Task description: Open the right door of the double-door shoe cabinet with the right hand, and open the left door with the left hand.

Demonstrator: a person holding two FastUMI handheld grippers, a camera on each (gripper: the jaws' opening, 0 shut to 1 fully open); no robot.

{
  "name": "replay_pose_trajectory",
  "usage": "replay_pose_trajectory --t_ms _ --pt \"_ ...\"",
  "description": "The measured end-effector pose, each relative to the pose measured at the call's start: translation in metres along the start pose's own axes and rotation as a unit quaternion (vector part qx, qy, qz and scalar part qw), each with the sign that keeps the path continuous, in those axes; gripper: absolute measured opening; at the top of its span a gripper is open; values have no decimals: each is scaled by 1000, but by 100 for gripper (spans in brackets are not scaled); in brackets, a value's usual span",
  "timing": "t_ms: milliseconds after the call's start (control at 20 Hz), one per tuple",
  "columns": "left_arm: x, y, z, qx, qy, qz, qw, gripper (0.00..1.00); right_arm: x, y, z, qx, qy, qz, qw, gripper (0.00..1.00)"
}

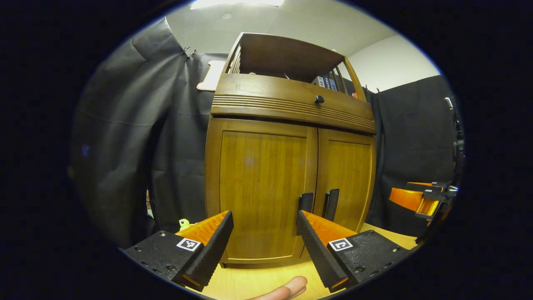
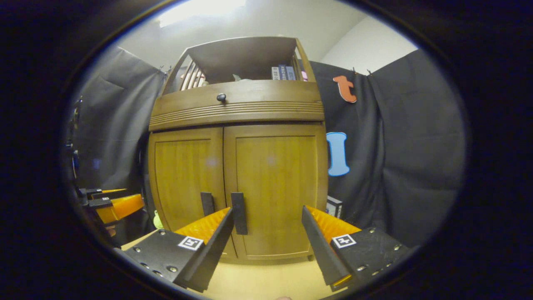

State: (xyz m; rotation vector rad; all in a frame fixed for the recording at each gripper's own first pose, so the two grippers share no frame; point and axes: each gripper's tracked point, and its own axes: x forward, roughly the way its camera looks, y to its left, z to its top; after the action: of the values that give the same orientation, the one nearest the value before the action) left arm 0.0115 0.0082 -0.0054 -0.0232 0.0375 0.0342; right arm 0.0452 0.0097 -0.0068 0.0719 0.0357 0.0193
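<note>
Shoe cabinet (image 2: 237, 166) stands on the light wooden table (image 2: 258, 283) against the booth wall, both doors closed. Right door (image 2: 272, 183) and left door (image 2: 189, 175) meet at centre, each with a dark vertical handle low down: right handle (image 2: 239, 212), left handle (image 2: 207, 203). Right gripper (image 2: 264, 233) hangs short of the doors, fingers spread, empty; left gripper (image 1: 262, 233) likewise spread and empty. Step judged: approach, nothing grasped. Next: right gripper must close in and straddle the right handle, then pull outward.
</note>
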Motion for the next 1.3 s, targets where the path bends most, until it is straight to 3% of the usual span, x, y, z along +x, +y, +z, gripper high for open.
replay_pose_trajectory --t_ms 150,400,450,750,800,950,1050,1150,1200,1300 --pt "4 7 -1 -3 4 8 1000 92 32 18 -11 -7 10 13 1000 94" --pt "13 17 0 -7 6 -6 1000 96 78 47 -35 5 30 45 999 97" --pt "14 20 0 -6 7 -7 1000 92 87 50 -37 7 31 45 998 97" --pt "26 29 -7 -20 27 -8 999 92 123 72 -63 9 51 72 996 96" --pt "26 27 -7 -23 28 -12 999 96 126 71 -67 4 56 71 996 96" --pt "22 18 -7 -22 27 -33 999 93 145 70 -81 -2 72 53 996 96" --pt "22 16 -5 -23 25 -39 999 93 149 62 -87 15 87 49 995 81" --pt "23 20 -6 -24 25 -30 999 96 155 71 -94 40 93 82 991 49" --pt "25 22 -7 -24 27 -24 999 92 149 71 -91 30 92 93 991 33" --pt "27 24 -10 -24 32 -21 999 93 140 70 -90 24 91 99 991 30"
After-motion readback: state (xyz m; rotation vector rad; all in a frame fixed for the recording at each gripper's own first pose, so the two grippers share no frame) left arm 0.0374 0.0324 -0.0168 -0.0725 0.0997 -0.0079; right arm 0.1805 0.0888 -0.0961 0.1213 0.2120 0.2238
